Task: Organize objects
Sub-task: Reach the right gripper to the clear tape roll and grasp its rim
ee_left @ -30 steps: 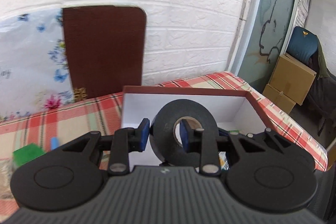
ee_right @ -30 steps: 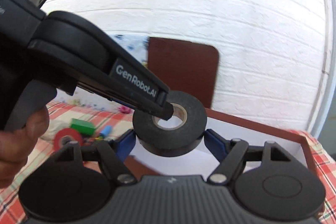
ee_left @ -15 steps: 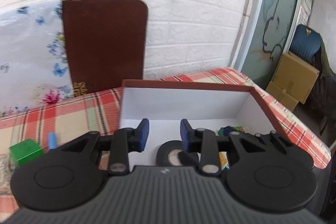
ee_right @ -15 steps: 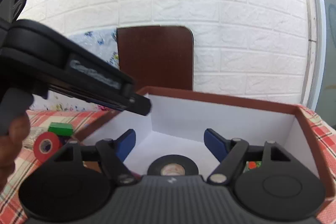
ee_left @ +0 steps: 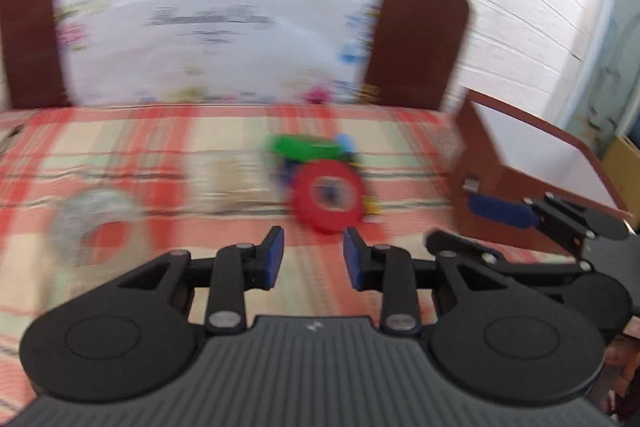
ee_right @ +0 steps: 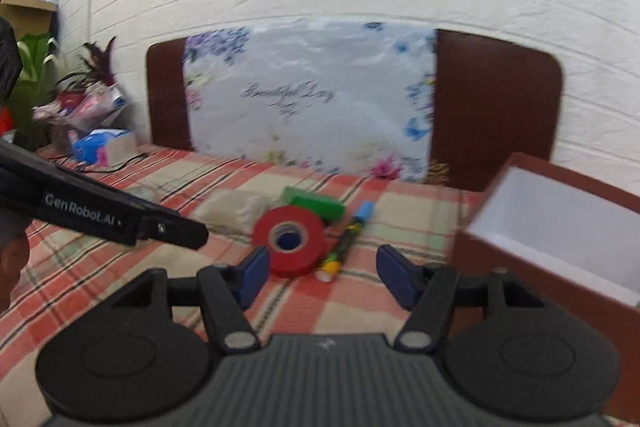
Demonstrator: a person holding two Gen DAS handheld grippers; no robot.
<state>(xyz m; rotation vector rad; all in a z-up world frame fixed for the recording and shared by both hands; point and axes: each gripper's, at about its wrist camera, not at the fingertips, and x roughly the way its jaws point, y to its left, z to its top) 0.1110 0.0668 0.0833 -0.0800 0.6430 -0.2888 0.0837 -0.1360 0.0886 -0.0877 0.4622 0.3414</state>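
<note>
Red tape (ee_right: 289, 241) lies flat on the checked surface (ee_right: 120, 267), touching the green block (ee_right: 316, 205). Left hand-held gripper (ee_left: 313, 258) and right hand-held gripper (ee_right: 319, 277) gape, empty. Box (ee_right: 560, 227) right; contents apparently hidden.

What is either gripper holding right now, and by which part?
Nothing. The left gripper and right gripper are both open with empty jaws, and the red tape roll lies untouched on the tablecloth.
</note>
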